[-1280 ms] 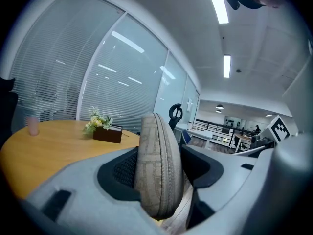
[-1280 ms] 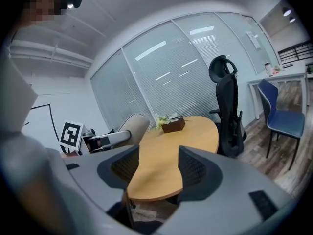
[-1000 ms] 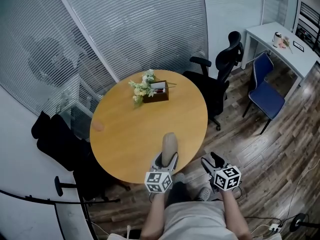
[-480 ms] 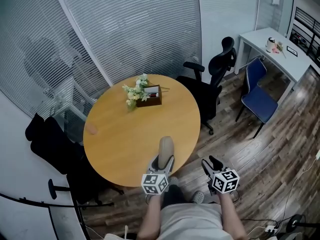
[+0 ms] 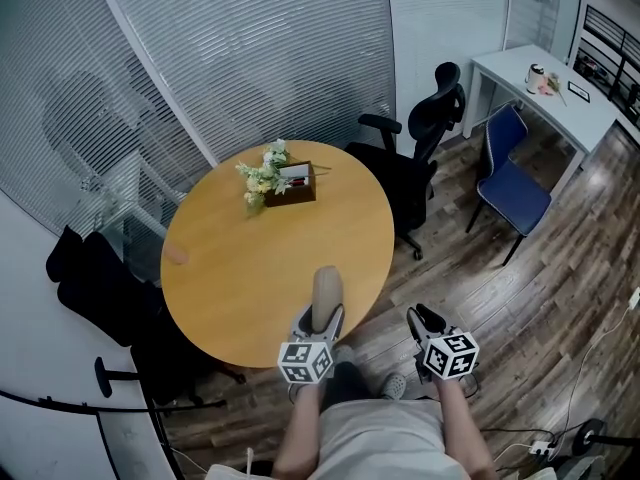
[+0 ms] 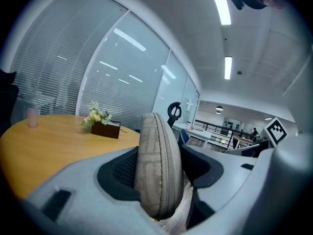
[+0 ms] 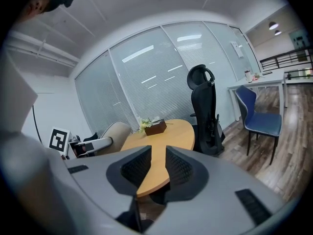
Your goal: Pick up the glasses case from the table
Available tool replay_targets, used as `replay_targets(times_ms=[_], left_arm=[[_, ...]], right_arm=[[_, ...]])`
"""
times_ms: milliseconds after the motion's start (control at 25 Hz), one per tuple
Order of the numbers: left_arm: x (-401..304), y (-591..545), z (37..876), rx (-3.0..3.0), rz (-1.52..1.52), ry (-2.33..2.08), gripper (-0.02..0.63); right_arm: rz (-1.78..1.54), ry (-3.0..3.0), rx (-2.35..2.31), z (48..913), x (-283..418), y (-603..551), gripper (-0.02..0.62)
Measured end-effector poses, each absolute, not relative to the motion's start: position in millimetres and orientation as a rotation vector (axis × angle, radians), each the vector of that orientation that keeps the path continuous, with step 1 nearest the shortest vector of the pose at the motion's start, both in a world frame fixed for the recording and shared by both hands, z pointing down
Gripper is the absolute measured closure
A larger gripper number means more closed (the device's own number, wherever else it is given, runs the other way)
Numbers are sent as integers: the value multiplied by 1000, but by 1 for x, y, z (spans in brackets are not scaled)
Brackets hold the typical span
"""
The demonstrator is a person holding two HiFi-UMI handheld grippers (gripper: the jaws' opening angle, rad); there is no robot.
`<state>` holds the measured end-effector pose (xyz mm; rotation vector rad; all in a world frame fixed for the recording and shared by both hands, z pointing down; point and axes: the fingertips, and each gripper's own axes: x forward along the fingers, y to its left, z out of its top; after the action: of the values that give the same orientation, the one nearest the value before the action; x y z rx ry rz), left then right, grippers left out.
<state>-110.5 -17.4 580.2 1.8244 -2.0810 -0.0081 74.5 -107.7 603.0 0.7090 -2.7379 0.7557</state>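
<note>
The person wears a pale grey short-sleeved top (image 5: 385,438). The left gripper (image 5: 319,315) and the right gripper (image 5: 421,320) have smooth light-grey moulded bodies. Each carries a white cube (image 5: 305,360) printed with black square markers at its near end. The jaws are lined with black pads (image 7: 137,166) of fine mesh texture.
</note>
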Motion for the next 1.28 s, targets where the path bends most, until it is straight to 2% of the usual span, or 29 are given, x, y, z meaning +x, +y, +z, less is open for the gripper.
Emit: replay_targets(times_ms=[480,1280], left_arm=[[-113,-12,577,1811,-58,-2087,351],[-114,-13,578,1816,-65,-2085,351]], right_arm=[[758,-2730,745,604,77,-109,596],[742,-2759,677,602,69,-103,599]])
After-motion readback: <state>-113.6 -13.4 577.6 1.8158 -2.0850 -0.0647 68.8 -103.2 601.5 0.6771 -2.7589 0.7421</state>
